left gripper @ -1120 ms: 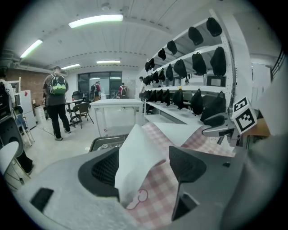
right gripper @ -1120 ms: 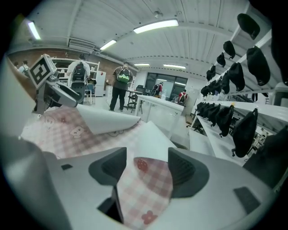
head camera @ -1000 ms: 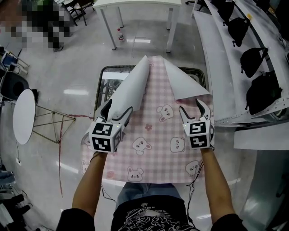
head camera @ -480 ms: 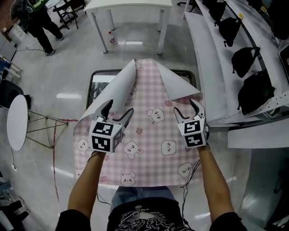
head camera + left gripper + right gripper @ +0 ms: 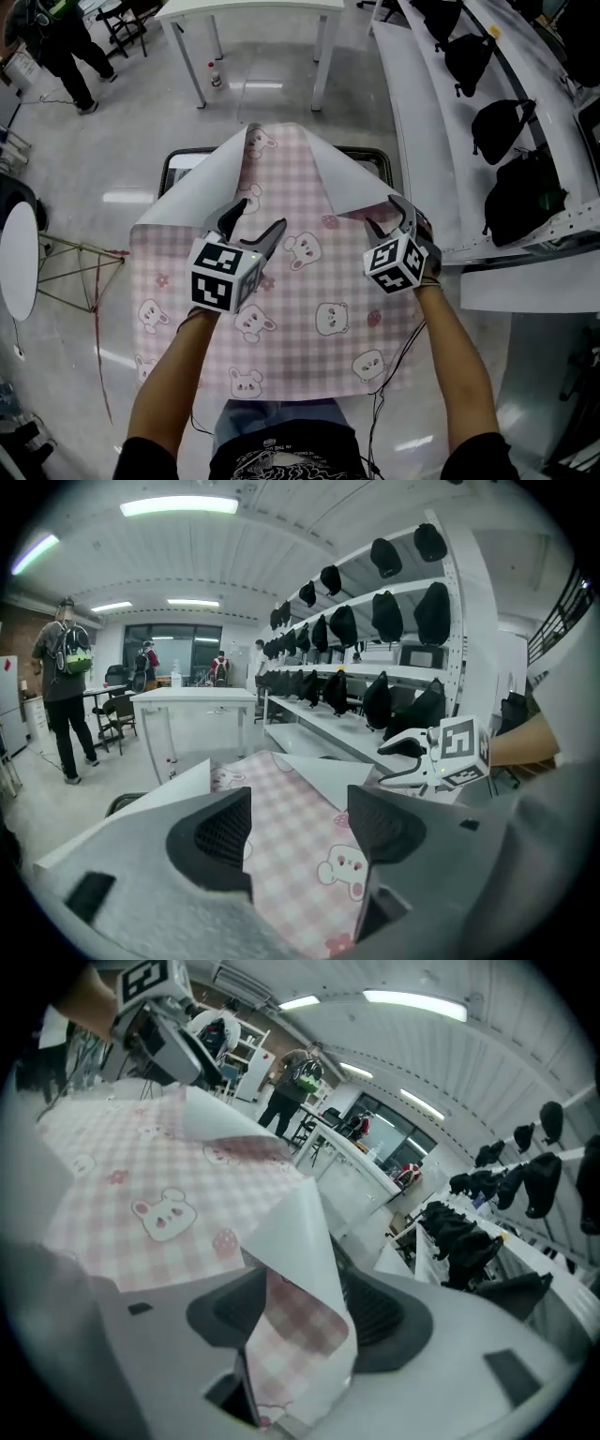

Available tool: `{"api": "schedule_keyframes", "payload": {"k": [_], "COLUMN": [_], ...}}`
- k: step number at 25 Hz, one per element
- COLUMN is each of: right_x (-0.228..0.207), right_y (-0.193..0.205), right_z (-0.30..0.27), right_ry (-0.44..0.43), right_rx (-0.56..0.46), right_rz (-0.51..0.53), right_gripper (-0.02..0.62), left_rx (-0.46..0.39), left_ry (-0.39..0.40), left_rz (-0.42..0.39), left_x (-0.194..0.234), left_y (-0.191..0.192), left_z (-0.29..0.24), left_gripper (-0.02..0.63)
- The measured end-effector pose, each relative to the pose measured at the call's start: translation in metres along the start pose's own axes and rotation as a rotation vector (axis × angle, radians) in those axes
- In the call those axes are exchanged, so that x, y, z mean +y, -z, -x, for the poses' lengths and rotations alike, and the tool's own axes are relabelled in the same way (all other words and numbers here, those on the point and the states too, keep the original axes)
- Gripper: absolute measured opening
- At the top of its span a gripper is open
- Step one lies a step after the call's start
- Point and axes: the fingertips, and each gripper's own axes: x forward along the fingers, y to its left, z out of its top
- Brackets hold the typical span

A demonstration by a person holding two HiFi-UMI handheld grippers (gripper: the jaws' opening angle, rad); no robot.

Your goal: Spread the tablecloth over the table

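Observation:
A pink checked tablecloth [image 5: 309, 300] with bunny prints lies over a dark-framed table [image 5: 373, 153]. Both far corners are folded back, showing a white underside: a left flap [image 5: 192, 187] and a right flap [image 5: 352, 183]. My left gripper [image 5: 251, 229] hovers over the cloth just right of the left flap. Its jaws have just been closing, stand apart, and hold nothing [image 5: 298, 832]. My right gripper [image 5: 389, 214] sits at the right flap's near edge. Its jaws have just been closing too; the flap's edge [image 5: 300, 1260] stands between them, pads not pressing.
A white rack [image 5: 441, 103] with black bags [image 5: 506, 122] runs close along the right side. A white table [image 5: 253, 9] and a bottle [image 5: 216, 77] on the floor are beyond. A round side table [image 5: 14, 262] stands at left, a person [image 5: 56, 47] far left.
Both grippers moved forward over the cloth. The left flap, earlier standing up as a tall cone, now lies lower and wider. The right gripper rolled and took the right flap's edge between its jaws.

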Motion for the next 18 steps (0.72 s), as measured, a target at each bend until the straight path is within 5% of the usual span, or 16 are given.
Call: {"api": "schedule_keyframes", "payload": {"k": [10,18], "right_x": [0.002,-0.008], "right_y": [0.036,0.021], "right_z": [-0.052,-0.062], "right_ry": [-0.007,0.057], "right_rx": [0.063,-0.015], "right_rz": [0.213,0.157], "right_gripper": [0.261,0.171], "left_rx": [0.049,0.071], "left_ry": [0.008,-0.004], "left_rz": [-0.003,-0.007], "left_x": [-0.011,-0.006], "left_y": [0.003,0.01], "left_z": [-0.037,-0.042], "left_gripper": [0.311,0.311]}}
